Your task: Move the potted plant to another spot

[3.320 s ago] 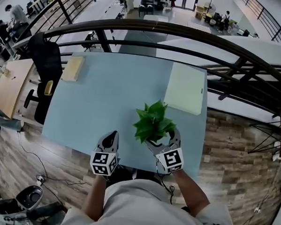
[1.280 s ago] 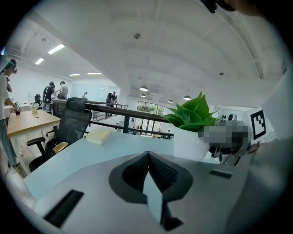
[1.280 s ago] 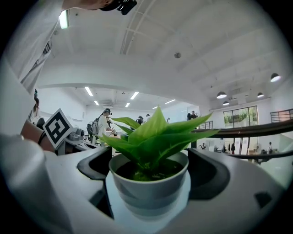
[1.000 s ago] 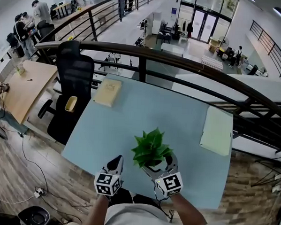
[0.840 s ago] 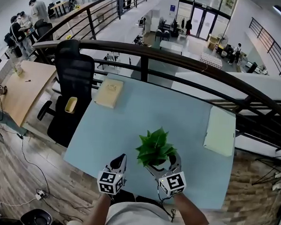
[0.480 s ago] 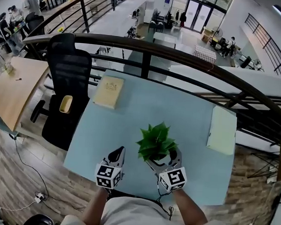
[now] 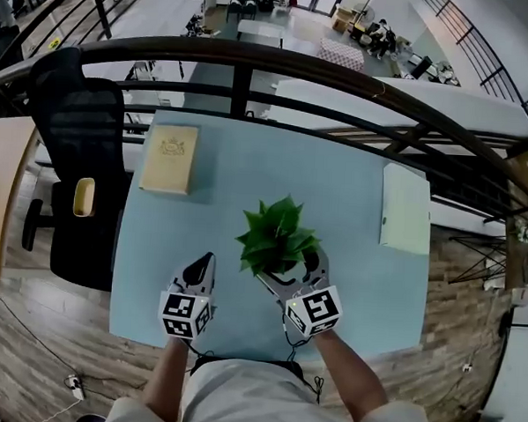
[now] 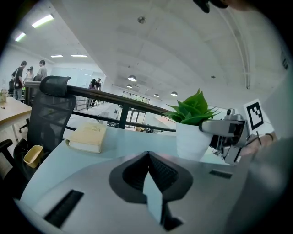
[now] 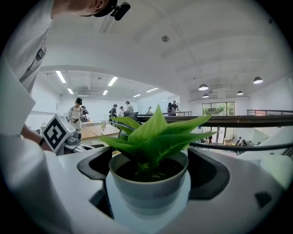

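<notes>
The potted plant (image 7: 276,240), broad green leaves in a small white pot, sits between the jaws of the right gripper (image 7: 289,269). In the right gripper view the two dark jaw pads press against the pot's left and right sides just under its rim, so the jaws stand as wide as the pot and hold it upright. The plant is over the near half of the pale blue table (image 7: 249,152), a little right of centre and close to the edge nearest the person; no view shows whether its base touches the tabletop. The left gripper (image 7: 204,266) is just beside the plant on its left, apart from it, over the same near edge. Its jaws are pressed together with nothing between them, and its view looks across the tabletop with the pot off to the right. A cream-coloured closed book (image 7: 169,159) lies flat near the far left corner of the table, well apart from the plant. A pale green pad (image 7: 405,220) lies flat along the right edge. A black mesh office chair (image 7: 74,125) stands at the table's left side, with a yellow cup (image 7: 85,196) beside its seat. A dark metal railing (image 7: 280,64) curves past the far edge of the table.
</notes>
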Demonstrator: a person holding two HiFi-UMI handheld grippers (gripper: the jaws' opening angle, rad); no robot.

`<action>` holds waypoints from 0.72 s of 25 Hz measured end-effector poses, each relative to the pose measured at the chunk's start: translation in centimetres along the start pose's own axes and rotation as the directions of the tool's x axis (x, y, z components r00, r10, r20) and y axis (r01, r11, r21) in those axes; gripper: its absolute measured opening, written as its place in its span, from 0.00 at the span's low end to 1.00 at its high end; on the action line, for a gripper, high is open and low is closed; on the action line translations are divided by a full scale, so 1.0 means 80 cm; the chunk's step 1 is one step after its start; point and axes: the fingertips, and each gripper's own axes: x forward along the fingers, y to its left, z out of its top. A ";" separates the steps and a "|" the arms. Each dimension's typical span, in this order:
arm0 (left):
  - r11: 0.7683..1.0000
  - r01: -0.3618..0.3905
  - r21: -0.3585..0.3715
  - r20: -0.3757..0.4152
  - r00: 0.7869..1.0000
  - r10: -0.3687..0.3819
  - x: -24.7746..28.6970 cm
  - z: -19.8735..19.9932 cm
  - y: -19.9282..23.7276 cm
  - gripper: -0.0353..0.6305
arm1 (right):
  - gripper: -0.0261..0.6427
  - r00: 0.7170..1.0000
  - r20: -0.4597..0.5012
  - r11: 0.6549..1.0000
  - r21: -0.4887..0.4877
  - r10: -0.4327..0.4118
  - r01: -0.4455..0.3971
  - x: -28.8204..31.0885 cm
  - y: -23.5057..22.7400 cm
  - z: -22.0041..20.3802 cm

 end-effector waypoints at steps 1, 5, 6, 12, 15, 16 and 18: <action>1.000 0.010 0.002 -0.006 1.000 -0.010 0.004 -0.001 0.005 0.07 | 0.81 1.000 -0.002 1.000 0.002 -0.011 0.011 0.007 -0.002 0.000; 0.999 0.042 0.011 -0.031 0.999 -0.042 0.017 -0.004 0.021 0.07 | 0.81 0.999 -0.011 0.999 0.018 -0.039 0.039 0.038 -0.008 -0.005; 0.999 0.046 0.014 -0.035 0.998 -0.045 0.019 -0.005 0.026 0.07 | 0.81 0.999 -0.013 0.999 0.020 -0.041 0.041 0.048 -0.008 -0.006; 0.998 0.061 -0.003 -0.061 0.996 -0.061 0.027 -0.016 0.042 0.07 | 0.81 0.998 -0.046 0.999 0.022 -0.047 0.048 0.096 -0.012 -0.019; 0.998 0.068 -0.011 -0.073 0.995 -0.069 0.033 -0.021 0.052 0.07 | 0.81 0.997 -0.065 0.999 0.021 -0.046 0.047 0.125 -0.016 -0.028; 0.997 0.073 -0.014 -0.078 0.994 -0.074 0.036 -0.023 0.056 0.07 | 0.81 0.996 -0.071 0.999 0.017 -0.045 0.046 0.134 -0.017 -0.030; 0.997 0.081 -0.021 -0.088 0.993 -0.082 0.039 -0.028 0.063 0.07 | 0.81 0.996 -0.082 0.999 0.007 -0.043 0.043 0.152 -0.017 -0.034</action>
